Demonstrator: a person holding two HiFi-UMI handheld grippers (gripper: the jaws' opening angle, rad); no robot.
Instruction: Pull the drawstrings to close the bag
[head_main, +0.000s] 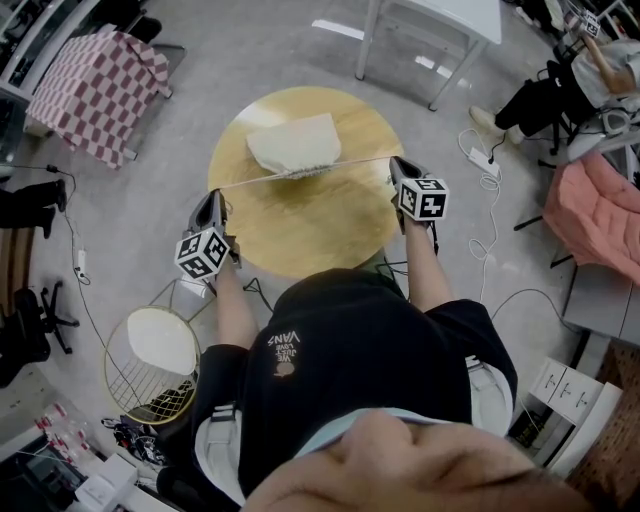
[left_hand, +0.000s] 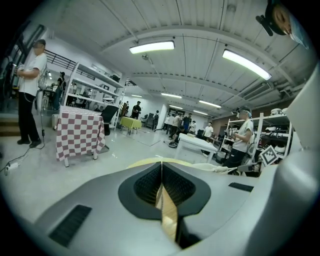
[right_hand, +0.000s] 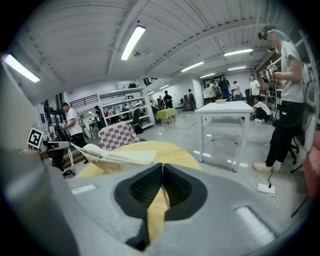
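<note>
Grey floor runs all round a round wooden table, smooth and pale yellow. On its far half lies the bag, a cream cloth pouch, soft and rumpled, roughly four-sided, its long axis running left to right. Its gathered mouth faces the table's near edge and is puckered into small pleats; what is inside cannot be seen. From the mouth two thin pale strings run out in one nearly straight, taut line across the table: the left string toward the left edge, the right string toward the right edge. The left gripper sits at the left edge, its jaws pressed together on the left string's end. The right gripper sits at the right edge, its jaws likewise closed tight on the right string. Both have grey shells and ribbed black pads. On the floor to the left stands a wire basket with a pale round thing in its top. Farther off is a stand under a red-and-white checked cloth.
</note>
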